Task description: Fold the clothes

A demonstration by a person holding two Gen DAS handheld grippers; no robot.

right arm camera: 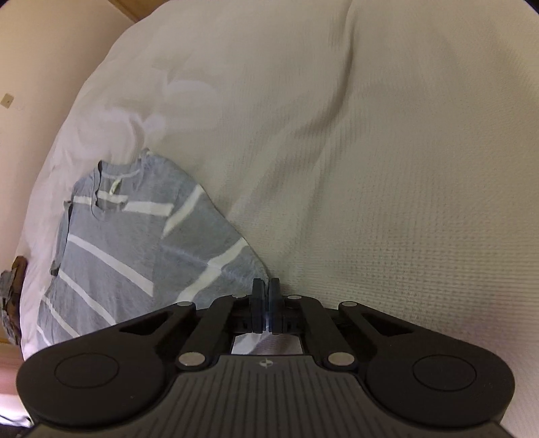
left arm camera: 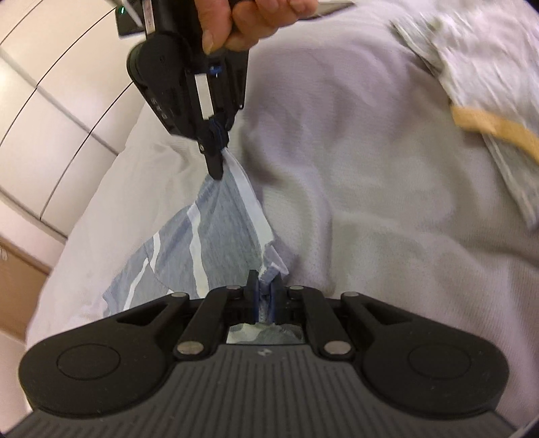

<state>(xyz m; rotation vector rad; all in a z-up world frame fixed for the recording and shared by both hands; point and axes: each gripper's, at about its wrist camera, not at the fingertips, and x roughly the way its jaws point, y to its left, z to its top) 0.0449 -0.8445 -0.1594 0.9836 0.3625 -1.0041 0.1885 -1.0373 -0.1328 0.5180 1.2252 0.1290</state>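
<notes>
My left gripper [left arm camera: 264, 289] and right gripper [left arm camera: 219, 168] each pinch the striped shirt [left arm camera: 215, 236], hem taut between them, body trailing toward lower left

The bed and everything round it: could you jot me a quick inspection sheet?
Surface: white bedcover, rumpled.
Job's things: grey striped shirt lying on the bedcover, one edge lifted.
Clutter: pale garment with tan band at the far side.
Grippers: left hand-held gripper shut on shirt fabric; right hand-held gripper shut on a shirt corner, a hand holding it.
Cables: nothing seen.
Surroundings: cream cabinet panels beside the bed.
</notes>
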